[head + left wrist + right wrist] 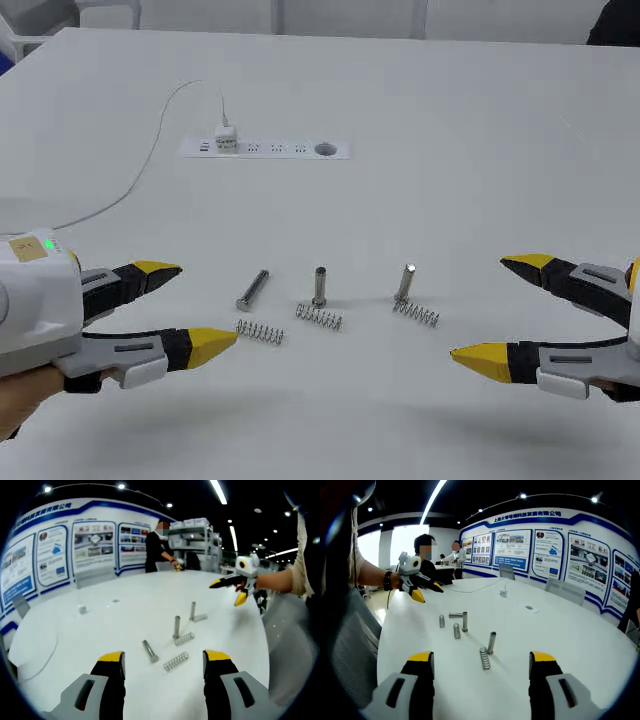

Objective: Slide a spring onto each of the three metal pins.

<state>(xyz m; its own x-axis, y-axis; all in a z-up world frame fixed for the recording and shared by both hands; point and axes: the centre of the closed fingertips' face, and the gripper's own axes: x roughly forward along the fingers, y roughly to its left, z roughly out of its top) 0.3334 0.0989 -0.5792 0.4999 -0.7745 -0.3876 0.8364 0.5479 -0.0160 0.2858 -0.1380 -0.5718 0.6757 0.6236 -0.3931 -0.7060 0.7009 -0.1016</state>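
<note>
On the table (450, 120), one pin (253, 290) lies flat, two pins (319, 285) stand upright, a spring (319, 317) beside each. Left gripper (207, 303) and right gripper (478, 307) flank them, both gaping, empty.

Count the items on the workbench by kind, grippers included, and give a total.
Metal pins: 3, one lying, two upright
Springs: 3, none on a pin yet
Power strip: 1
Charger: 1, plugged into the strip
Grippers: 2, left gripper and right gripper, both open
Total: 10
</note>
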